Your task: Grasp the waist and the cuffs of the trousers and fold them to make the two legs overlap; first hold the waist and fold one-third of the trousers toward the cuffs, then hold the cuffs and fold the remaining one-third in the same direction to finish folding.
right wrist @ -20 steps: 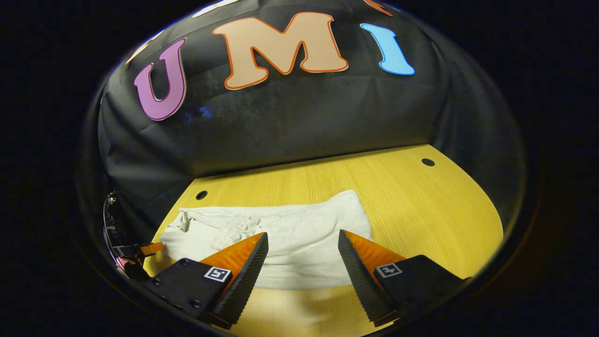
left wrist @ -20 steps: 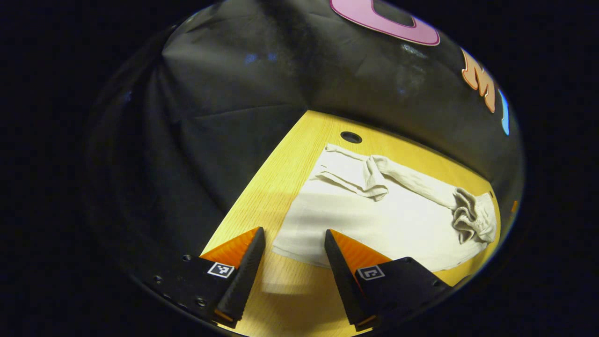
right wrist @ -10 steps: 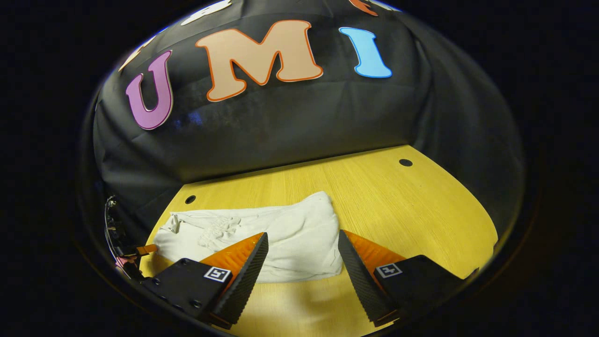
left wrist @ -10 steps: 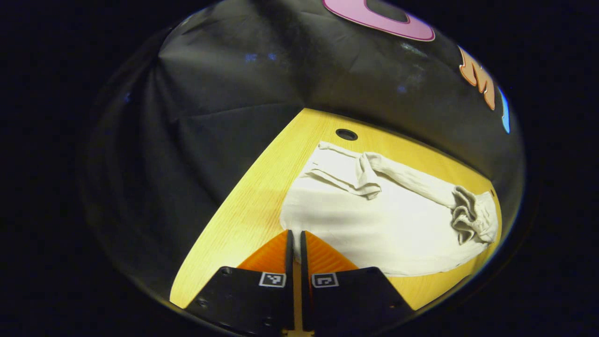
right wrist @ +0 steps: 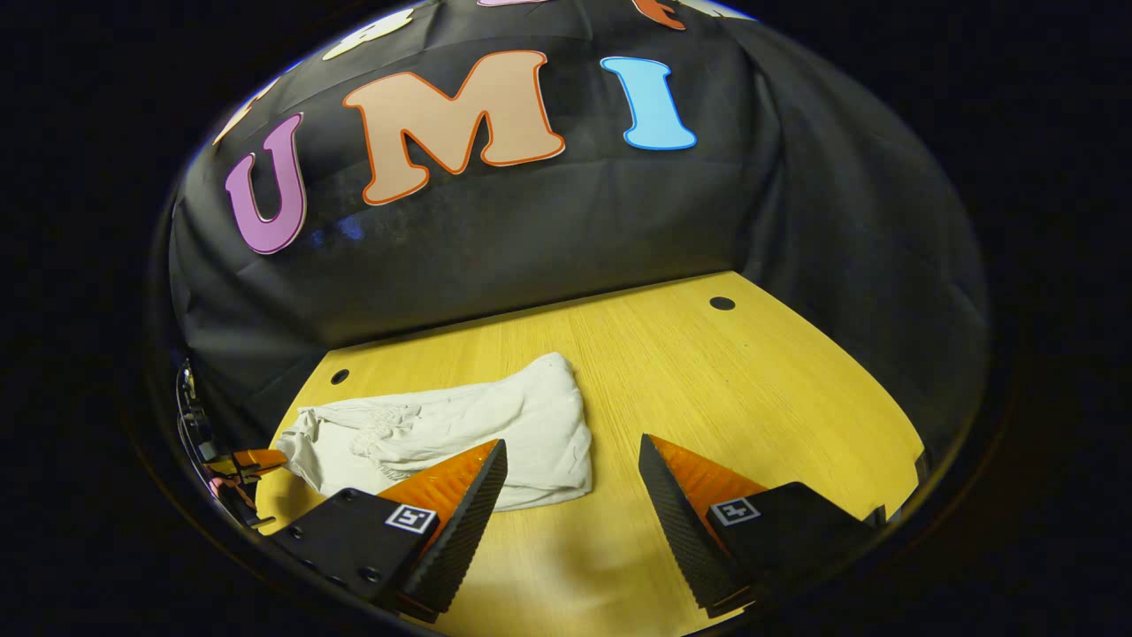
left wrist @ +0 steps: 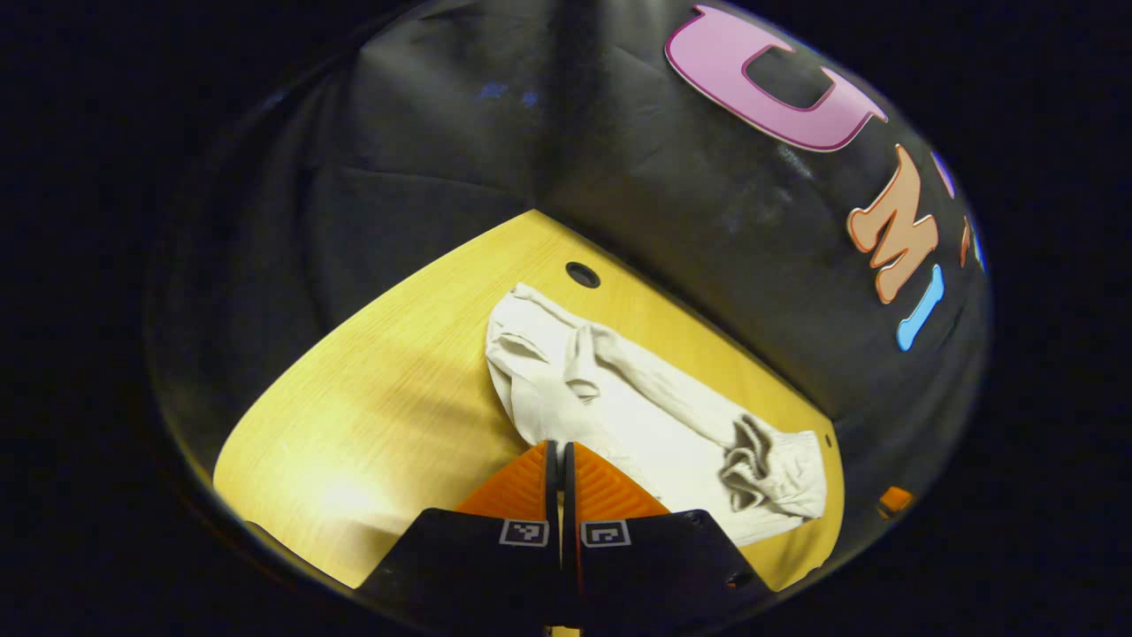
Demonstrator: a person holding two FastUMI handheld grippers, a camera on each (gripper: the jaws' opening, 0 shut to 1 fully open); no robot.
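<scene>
The white trousers (left wrist: 619, 398) lie crumpled on the yellow wooden table (left wrist: 371, 407), toward its back edge, one end close to a round hole (left wrist: 582, 274) in the tabletop. In the left gripper view the left gripper (left wrist: 559, 456) has its fingers pressed together at the trousers' near edge; whether cloth is pinched between them cannot be told. In the right gripper view the right gripper (right wrist: 570, 487) hangs with fingers wide apart, just beside the trousers (right wrist: 460, 425), over bare table (right wrist: 752, 380).
</scene>
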